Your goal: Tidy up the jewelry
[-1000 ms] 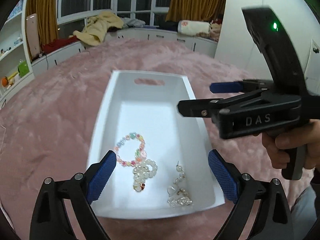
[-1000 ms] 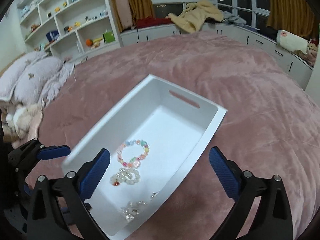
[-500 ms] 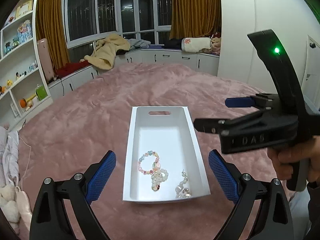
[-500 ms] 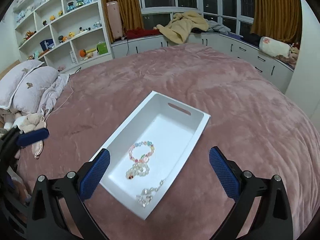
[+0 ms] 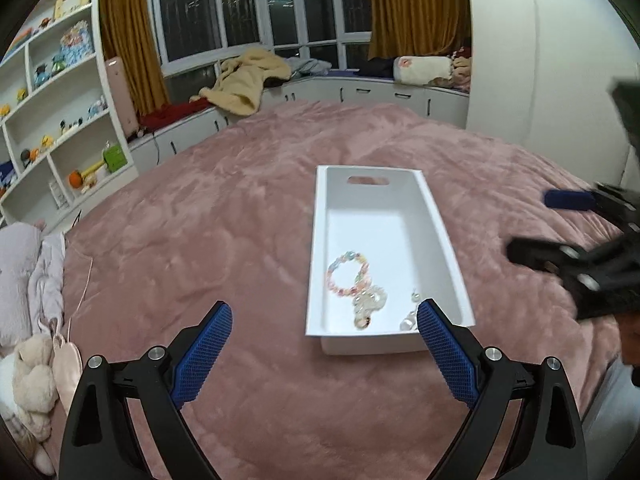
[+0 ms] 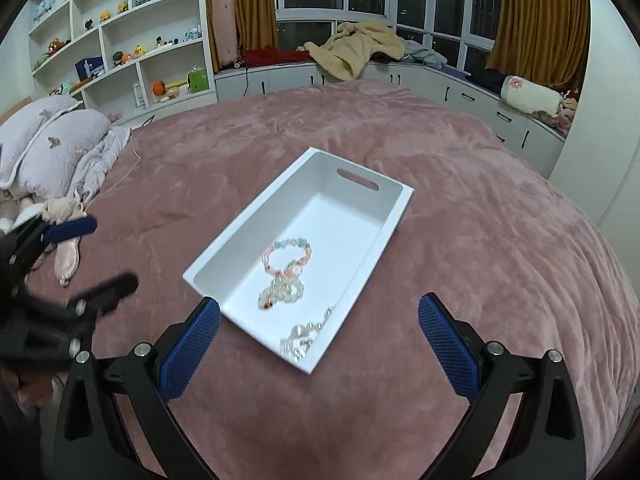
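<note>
A white tray [image 5: 440,224] [image 6: 248,220] lies on the pink bedspread. Inside it lie a pastel bead bracelet [image 5: 347,274] [image 6: 289,255], a pearl bracelet [image 5: 369,305] [image 6: 282,292] and a clear crystal piece [image 5: 409,320] [image 6: 302,338]. My left gripper [image 5: 324,350] is open and empty, held above the bed short of the tray's near end. My right gripper [image 6: 318,346] is open and empty, above the tray's near corner. Each gripper shows blurred at the edge of the other's view.
The pink bedspread [image 6: 480,240] spreads all around the tray. Pillows and soft toys [image 6: 44,148] lie at the bed's left side. White shelves [image 6: 120,40] with toys and a window bench with clothes [image 6: 352,52] stand behind.
Both grippers have pulled back and risen away from the tray, which now looks smaller and farther. The right gripper has slid toward the right edge of the left view. The jewelry has not moved.
</note>
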